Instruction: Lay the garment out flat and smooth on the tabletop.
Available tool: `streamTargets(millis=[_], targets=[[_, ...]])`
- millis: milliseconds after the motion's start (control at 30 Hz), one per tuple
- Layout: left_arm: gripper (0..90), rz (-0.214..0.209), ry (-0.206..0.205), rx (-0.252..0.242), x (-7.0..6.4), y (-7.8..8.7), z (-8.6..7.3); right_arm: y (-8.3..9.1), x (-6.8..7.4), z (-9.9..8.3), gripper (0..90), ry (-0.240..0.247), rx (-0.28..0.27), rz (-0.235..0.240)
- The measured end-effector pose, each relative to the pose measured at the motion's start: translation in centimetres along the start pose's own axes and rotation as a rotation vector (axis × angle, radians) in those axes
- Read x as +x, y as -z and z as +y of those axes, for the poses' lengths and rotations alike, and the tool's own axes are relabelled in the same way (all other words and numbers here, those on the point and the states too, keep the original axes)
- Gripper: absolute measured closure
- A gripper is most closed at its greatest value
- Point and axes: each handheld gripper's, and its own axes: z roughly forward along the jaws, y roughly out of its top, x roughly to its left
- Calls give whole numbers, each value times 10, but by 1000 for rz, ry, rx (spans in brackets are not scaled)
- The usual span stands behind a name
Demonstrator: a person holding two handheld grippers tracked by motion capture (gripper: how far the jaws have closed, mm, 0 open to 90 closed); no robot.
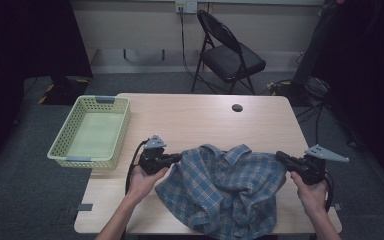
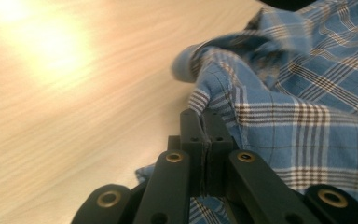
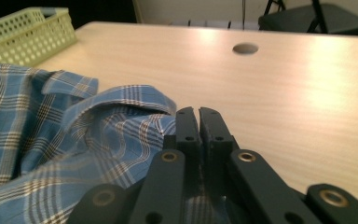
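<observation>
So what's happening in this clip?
A person holds a gripper in each hand at opposite sides of a blue plaid shirt lying rumpled on the wooden table. The left gripper is shut on the shirt's edge; the right gripper looks shut on fabric too. A green basket sits empty at the left.

Soft woven plaid cloth shirt (image 1: 225, 185), smooth glossy wood-grain table (image 1: 205, 120), matt perforated plastic basket (image 1: 65, 131).
</observation>
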Motion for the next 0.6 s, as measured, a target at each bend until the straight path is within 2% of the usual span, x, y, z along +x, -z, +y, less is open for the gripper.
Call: streamTargets(millis=[100,167,233,333,400,467,567,600], targets=[[890,6,-9,-17,1,6,1,9,-1,7,875,0,-32,-2],[890,29,-29,0,0,2,-1,9,0,7,875,7,-35,-4],[889,40,-31,53,1,-10,-8,1,2,0,875,17,9,-8],[890,48,-19,122,5,-29,-20,-22,1,-22,875,22,117,-16],[889,49,-4,147,7,-34,-24,-33,0,-35,875,19,174,-16],[889,47,-3,167,8,-37,-29,-37,0,-44,875,25,212,-15],[889,52,-16,225,5,-43,-40,-40,2,-55,875,41,262,-21],[888,59,-31,241,3,-44,-43,-40,3,-57,875,46,272,-21]])
